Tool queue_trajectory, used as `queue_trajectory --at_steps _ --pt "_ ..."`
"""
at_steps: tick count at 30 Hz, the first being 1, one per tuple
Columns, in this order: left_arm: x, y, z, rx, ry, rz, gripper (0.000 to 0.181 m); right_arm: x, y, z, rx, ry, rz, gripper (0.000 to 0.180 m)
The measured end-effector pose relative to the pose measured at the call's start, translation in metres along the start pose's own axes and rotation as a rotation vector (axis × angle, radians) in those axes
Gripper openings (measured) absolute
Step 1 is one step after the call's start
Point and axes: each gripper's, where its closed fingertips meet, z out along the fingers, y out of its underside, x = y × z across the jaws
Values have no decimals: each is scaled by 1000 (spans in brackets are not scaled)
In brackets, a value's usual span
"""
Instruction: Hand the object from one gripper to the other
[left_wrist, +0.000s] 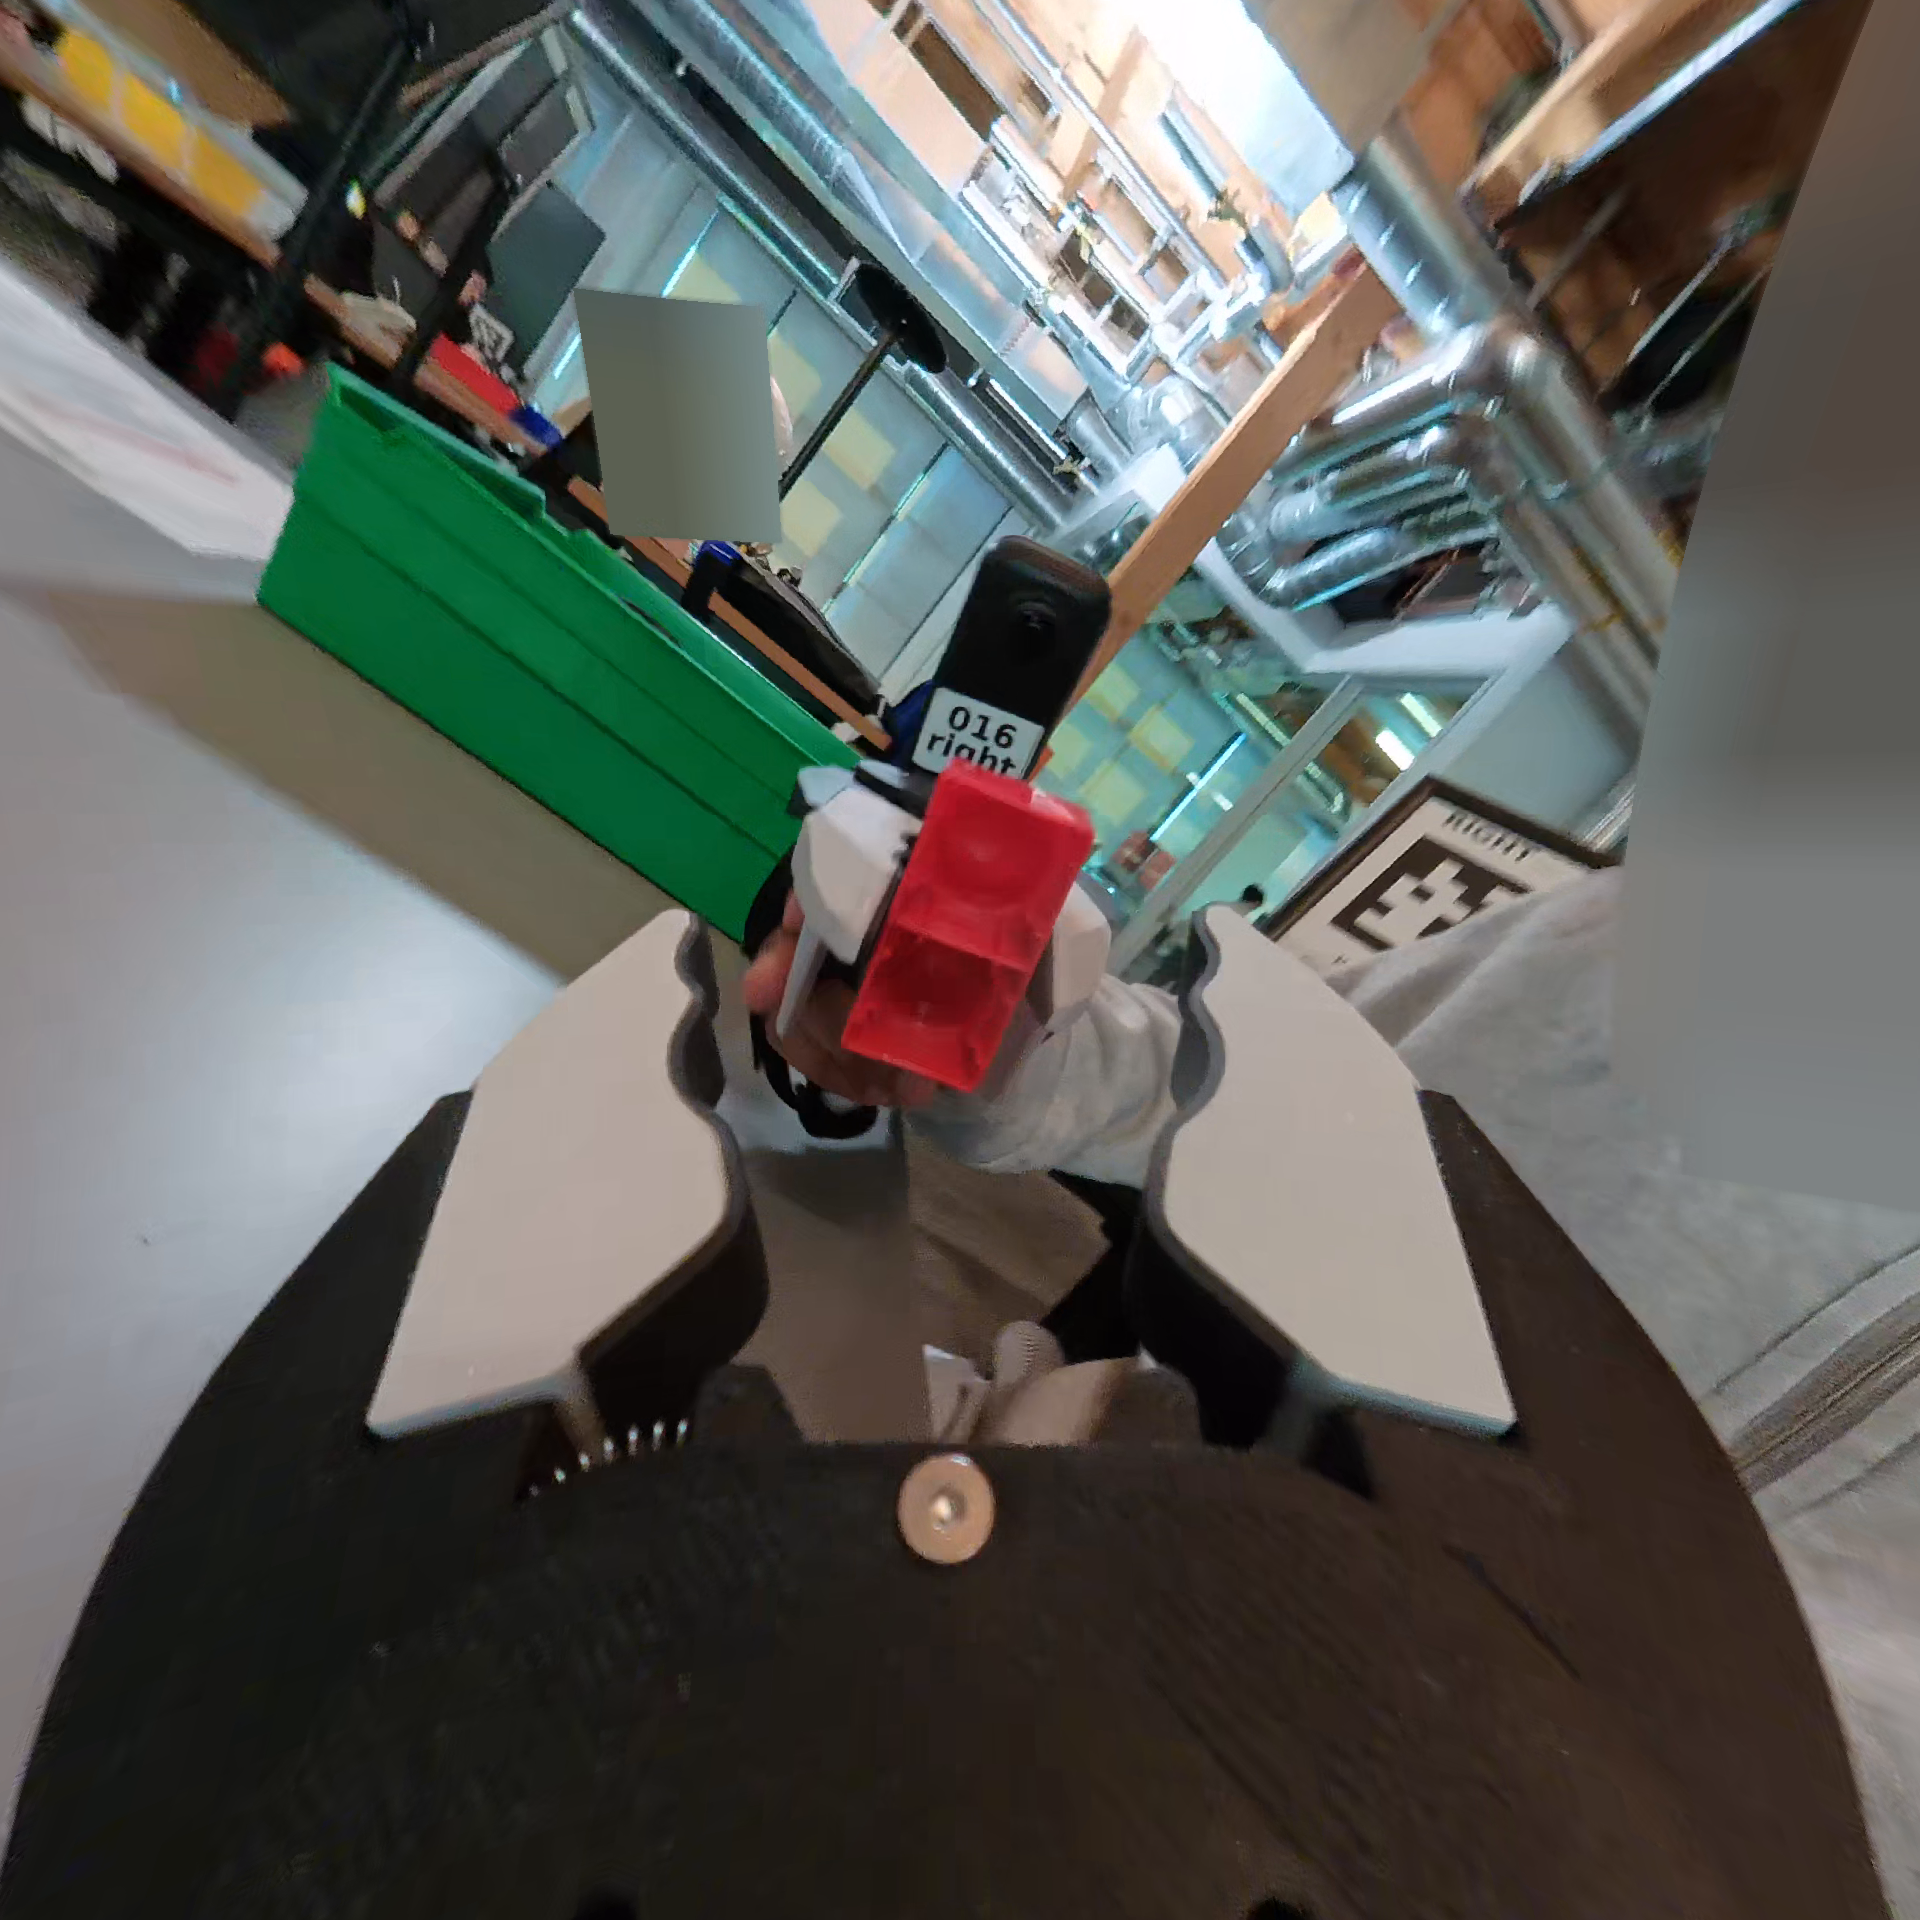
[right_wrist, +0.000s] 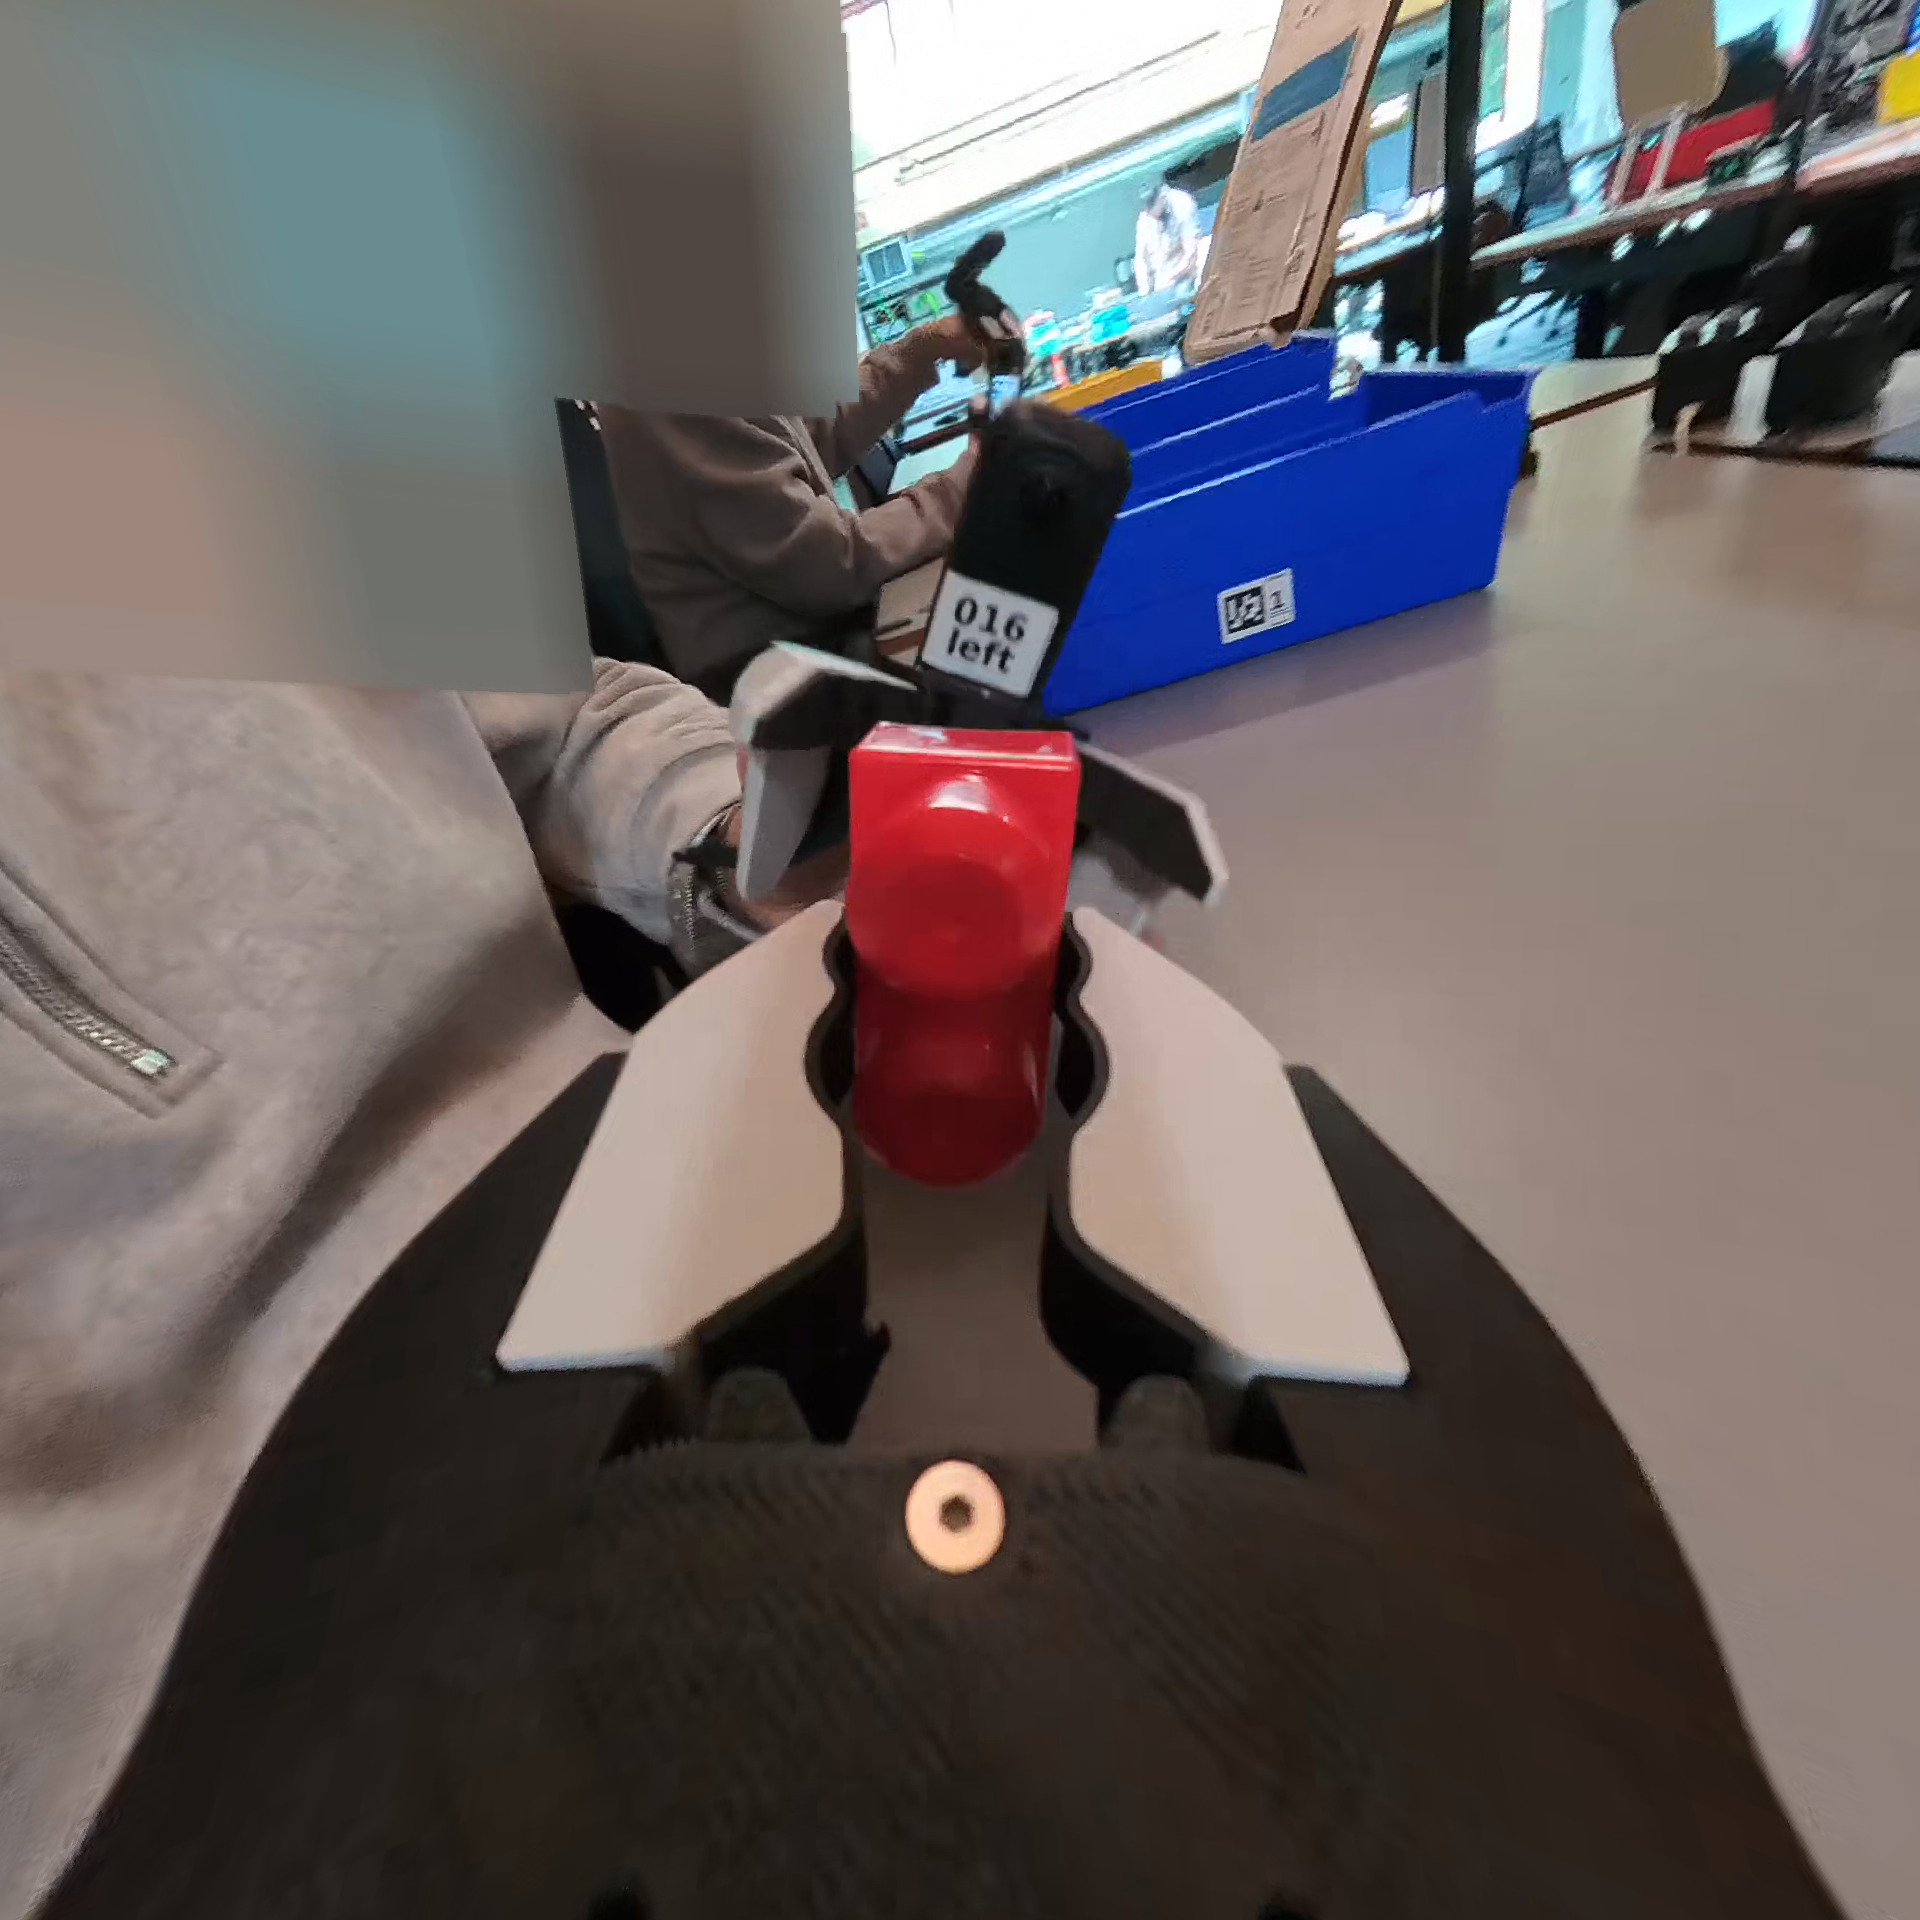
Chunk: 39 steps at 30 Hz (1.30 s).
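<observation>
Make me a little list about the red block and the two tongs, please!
object: red block, two hollows on its far face
holder: right tongs, shut on the red block
other tongs: left tongs, open, nothing between them
gap: block is beyond the left tongs, not yet between the fingers
handover: not done yet
nearby: green bin and blue bin on the table

block (right_wrist: 961, 935) sat between right gripper (right_wrist: 956, 977) fingers | left gripper (right_wrist: 971, 810) faced it just behind block | bin (right_wrist: 1299, 509) stood on table (right_wrist: 1558, 935) beyond, rightward
</observation>
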Motion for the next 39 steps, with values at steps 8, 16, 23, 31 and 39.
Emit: queue_trajectory --at_steps 8,16,23,31,39 --pt "21 12 5 -110 17 312 60 -16 18 19 -69 -105 102 37" --pt "19 15 3 -153 -11 361 35 -19 22 24 -85 -116 71 37" --pt "14 7 -1 -127 -10 234 35 -1 5 16 15 34 -239 109" --pt "-4 12 -6 -79 113 -372 35 -5 17 12 -138 141 -833 104" --pt "1 21 -1 -92 177 -514 35 -19 32 28 -162 71 -771 100"
